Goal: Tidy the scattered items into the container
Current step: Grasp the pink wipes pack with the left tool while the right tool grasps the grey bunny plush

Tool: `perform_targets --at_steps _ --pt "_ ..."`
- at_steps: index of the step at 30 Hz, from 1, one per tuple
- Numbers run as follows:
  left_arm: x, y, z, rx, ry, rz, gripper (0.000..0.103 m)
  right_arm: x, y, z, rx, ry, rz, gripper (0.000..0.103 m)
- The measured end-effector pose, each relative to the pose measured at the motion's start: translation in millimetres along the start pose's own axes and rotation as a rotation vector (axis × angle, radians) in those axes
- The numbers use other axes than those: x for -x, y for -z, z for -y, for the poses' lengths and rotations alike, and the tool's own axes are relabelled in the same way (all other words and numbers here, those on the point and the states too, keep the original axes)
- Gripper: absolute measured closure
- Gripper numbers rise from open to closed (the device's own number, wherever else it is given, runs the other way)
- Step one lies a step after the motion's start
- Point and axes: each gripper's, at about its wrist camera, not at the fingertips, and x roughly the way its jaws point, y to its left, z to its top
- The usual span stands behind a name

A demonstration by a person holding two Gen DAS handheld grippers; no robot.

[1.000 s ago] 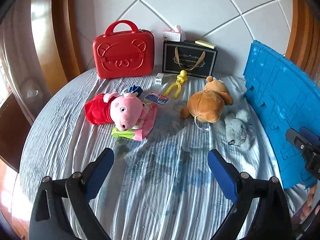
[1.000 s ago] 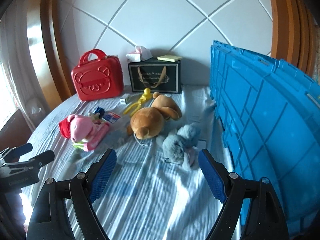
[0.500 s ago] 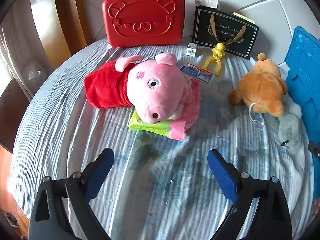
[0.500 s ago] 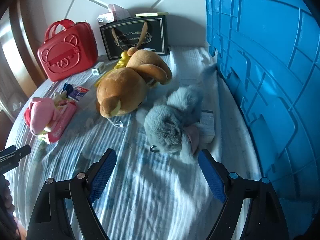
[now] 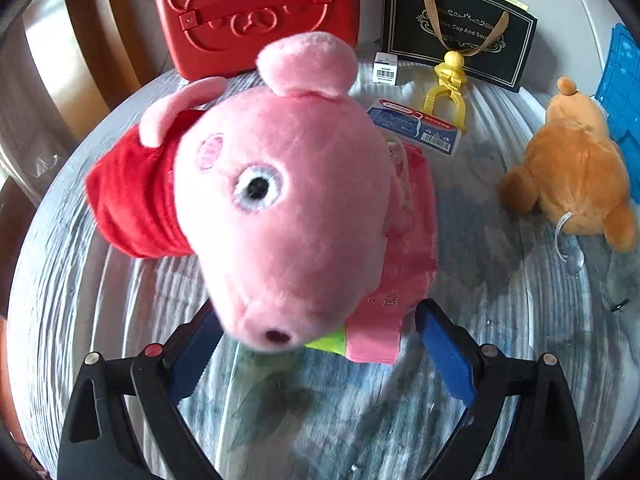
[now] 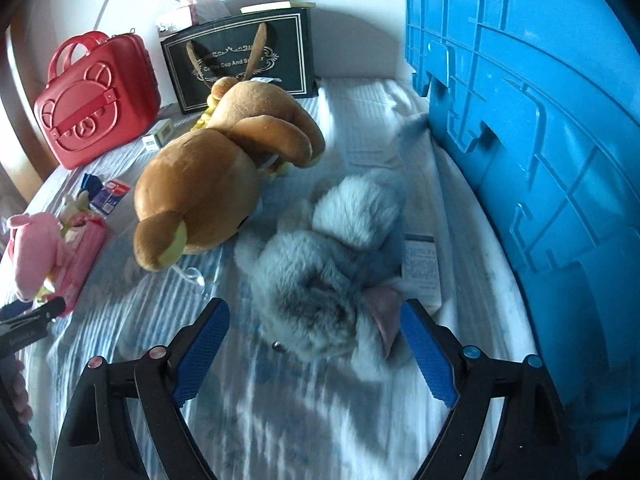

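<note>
The left hand-held gripper (image 5: 316,344) is held spread around the snout of the pink pig toy (image 5: 288,200) on the bed (image 5: 500,320). The right hand-held gripper (image 6: 316,340), its jaws just widened, is spread astride the grey plush toy (image 6: 320,272), beside the blue container (image 6: 540,120).

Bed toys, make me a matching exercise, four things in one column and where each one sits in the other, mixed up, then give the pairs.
Things:
1. pink pig plush
2. grey plush
3. brown bear plush
4. red case

Places:
A. standing at the back against the wall
B. beside the blue container, between the open right gripper jaws
C. lying on a pink pack, snout between the open left gripper jaws
D. mid-bed, between the pig and the grey toy

Pairs: 1-C, 2-B, 3-D, 4-A
</note>
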Motion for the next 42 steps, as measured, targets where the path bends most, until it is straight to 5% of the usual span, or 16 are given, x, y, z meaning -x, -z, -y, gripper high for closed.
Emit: perform_targets --at_steps 6,10,13,14,16,23,30,35,39,42 --pt "-25.7 -21.4 14.1 -0.035 -0.022 -0.007 0.000 -33.1 -11.6 3.7 -0.011 0.016 -0.036 0.014" --pt "-38.0 -33.7 19.7 -0.030 -0.026 0.004 0.000 -47.8 -15.2 2.2 0.027 0.061 -0.021 0.002" --pt "-41.3 -38.2 20.9 -0.015 -0.025 0.023 0.009 -54.6 -18.2 -1.2 0.065 0.089 0.004 0.002" --pt "-39.2 -38.7 20.8 -0.011 -0.020 0.027 0.016 -54.9 -18.7 -1.9 0.072 0.095 0.013 0.007" --pt "-32.8 -37.6 19.9 -0.006 -0.013 0.036 0.021 -49.6 -19.3 -4.4 0.080 0.074 0.022 0.048" --pt "-0.5 -5.3 17.7 -0.003 0.018 0.017 0.024 -18.0 0.1 -19.4 0.086 -0.034 0.018 0.059" --pt "53.6 29.6 21.6 -0.005 0.069 0.025 0.025 14.5 23.6 -47.2 0.131 -0.136 0.012 0.096" --pt "86.6 47.7 27.6 -0.019 0.106 0.035 0.025 30.0 37.1 -50.4 0.101 -0.138 0.003 0.092" --pt "84.6 71.5 38.2 -0.056 0.106 -0.018 0.025 42.3 44.7 -39.8 0.089 -0.118 0.020 0.025" --pt "80.8 76.4 48.9 -0.098 0.057 -0.007 0.023 41.6 37.2 -40.0 0.127 -0.110 0.032 0.024"
